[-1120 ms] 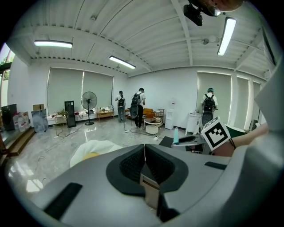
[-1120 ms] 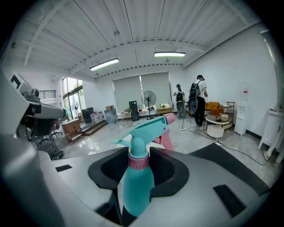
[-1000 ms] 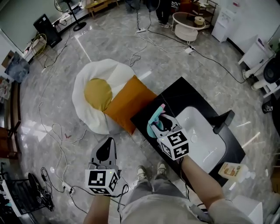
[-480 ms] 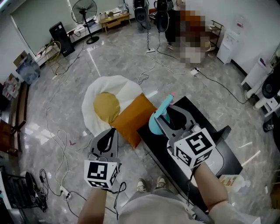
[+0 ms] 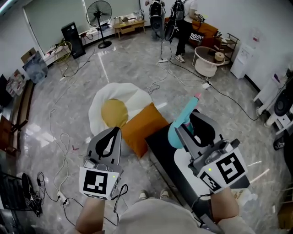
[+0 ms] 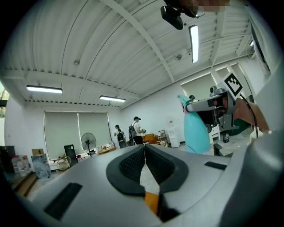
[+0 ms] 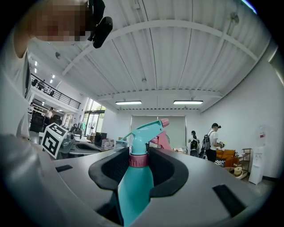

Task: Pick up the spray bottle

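Plainly, the right claw has hold of the spray bottle: its two jaws are partly closed and press on either side of the neck, just at the pink collar. The bottle stands upright in that grip, long axis up and down, with the wide body hanging below the jaws and the head above them. The pink nozzle tip points forward and away from the person. It is a teal bottle with a teal trigger head. The plastic cannot be seen through, so what is inside cannot be told. The left claw is closed with its pads together and holds nothing; it is held level at the person's left, apart from the bottle. In the head view the bottle is in the air over the near edge of a black table. A white sink is set into this table, and the right claw hides most of the sink, so its contents cannot be told. Beside the table, an orange cushion lies on the grey floor against a white and yellow egg-shaped cushion. Cables trail across the floor, and a fan and people stand at the far end of the room.
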`<state>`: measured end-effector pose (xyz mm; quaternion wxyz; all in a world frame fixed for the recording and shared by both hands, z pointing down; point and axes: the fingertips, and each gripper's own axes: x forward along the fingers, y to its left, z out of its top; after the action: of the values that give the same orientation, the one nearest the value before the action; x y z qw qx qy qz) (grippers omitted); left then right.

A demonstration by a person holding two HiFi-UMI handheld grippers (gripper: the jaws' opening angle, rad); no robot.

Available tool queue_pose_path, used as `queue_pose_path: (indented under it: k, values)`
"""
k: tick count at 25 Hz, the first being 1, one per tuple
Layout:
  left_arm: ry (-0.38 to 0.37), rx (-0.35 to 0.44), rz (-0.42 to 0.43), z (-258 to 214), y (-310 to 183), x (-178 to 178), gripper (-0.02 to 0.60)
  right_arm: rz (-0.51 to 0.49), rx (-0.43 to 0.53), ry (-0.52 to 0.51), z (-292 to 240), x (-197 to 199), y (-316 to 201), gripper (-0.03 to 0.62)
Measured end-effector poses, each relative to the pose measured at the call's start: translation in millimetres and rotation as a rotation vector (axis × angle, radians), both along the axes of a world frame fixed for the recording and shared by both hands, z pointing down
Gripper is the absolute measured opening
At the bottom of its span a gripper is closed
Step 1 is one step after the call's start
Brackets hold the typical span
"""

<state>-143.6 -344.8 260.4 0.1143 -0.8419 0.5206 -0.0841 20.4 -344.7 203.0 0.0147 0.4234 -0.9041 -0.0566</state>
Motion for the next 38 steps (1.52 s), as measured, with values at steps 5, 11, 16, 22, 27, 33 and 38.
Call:
queue_pose_path:
  k: [5,11,16,22,27,33,38]
  values:
    - [0.002,0.014,-0.001,-4,16,2,0.025,0.001,0.007,-0.024,-3,7,22,0.163]
    - [0.043,-0.025,-0.018,8,27,2,0.025,0.014,-0.013,-0.010,12,12,41,0.163]
    - [0.037,-0.063,-0.007,22,34,5,0.025,0.004,-0.082,0.023,46,9,49,0.161]
    - [0.025,-0.108,-0.010,39,42,5,0.025,-0.004,-0.161,0.030,79,8,56,0.161]
    - [0.017,-0.107,-0.005,39,44,6,0.025,-0.004,-0.172,0.022,82,11,57,0.161]
    - [0.019,-0.099,0.001,36,46,10,0.025,-0.013,-0.162,0.023,81,7,61,0.161]
    - [-0.011,-0.092,0.021,38,50,9,0.025,-0.009,-0.157,0.027,77,7,67,0.161]
